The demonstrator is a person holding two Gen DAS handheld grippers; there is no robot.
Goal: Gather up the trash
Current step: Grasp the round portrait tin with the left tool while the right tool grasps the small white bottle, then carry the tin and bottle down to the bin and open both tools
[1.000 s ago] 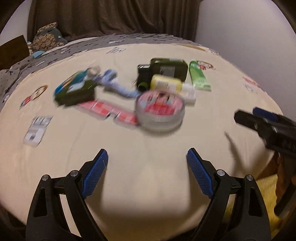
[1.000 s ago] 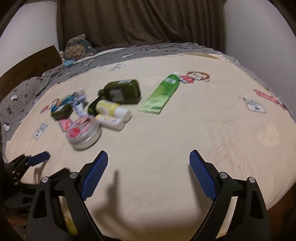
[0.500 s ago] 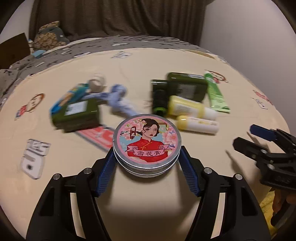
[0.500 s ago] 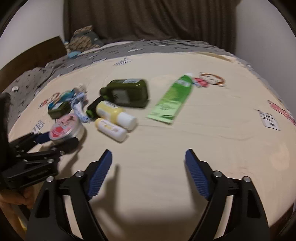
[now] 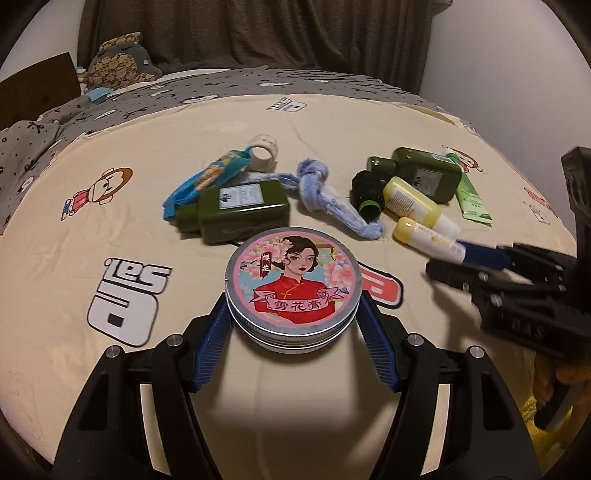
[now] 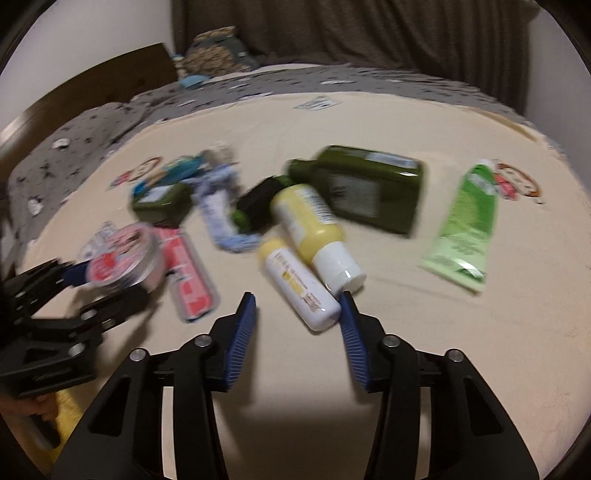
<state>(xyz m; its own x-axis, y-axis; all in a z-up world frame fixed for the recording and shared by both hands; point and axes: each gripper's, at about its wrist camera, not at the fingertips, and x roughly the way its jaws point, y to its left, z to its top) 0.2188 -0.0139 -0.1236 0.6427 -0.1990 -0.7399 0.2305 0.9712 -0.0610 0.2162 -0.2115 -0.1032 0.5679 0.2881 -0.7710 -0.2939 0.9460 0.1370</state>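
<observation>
A: Largest item first?

B: Cream bedsheet printed with cartoon figures (image 5: 110, 229), over a bed; grey patterned bedding (image 5: 229, 88) behind it, brown curtain (image 5: 258, 33) beyond that. Bare sheet lies in front of the clutter and to its right, giving room to draw back.

A: The trash?

B: One loose heap mid-sheet. Large dark green flat plastic bottle (image 6: 373, 188), lying down. Smaller dark green flat bottle (image 5: 236, 206), also on its side. Light green squeeze tube (image 6: 461, 229), apart at the right. Twisted blue-white cloth scrap (image 5: 332, 199). Larger yellow bottle with white cap (image 6: 314, 229), and a small yellow bottle (image 6: 295, 280) touching it.

A: And the tin?

B: Round silver tin with a pink lid picturing a woman in red (image 5: 291, 280). The left gripper (image 5: 293, 314) clamps it by the rim, a blue pad on each side, probably so the lid stays level.

A: Right gripper?

B: The right gripper (image 6: 297, 299) has its jaws parted around the capped end of the small yellow bottle, not yet pinching. View blurred. The larger yellow bottle crowds the right finger, so a nudge seems likely.
</observation>
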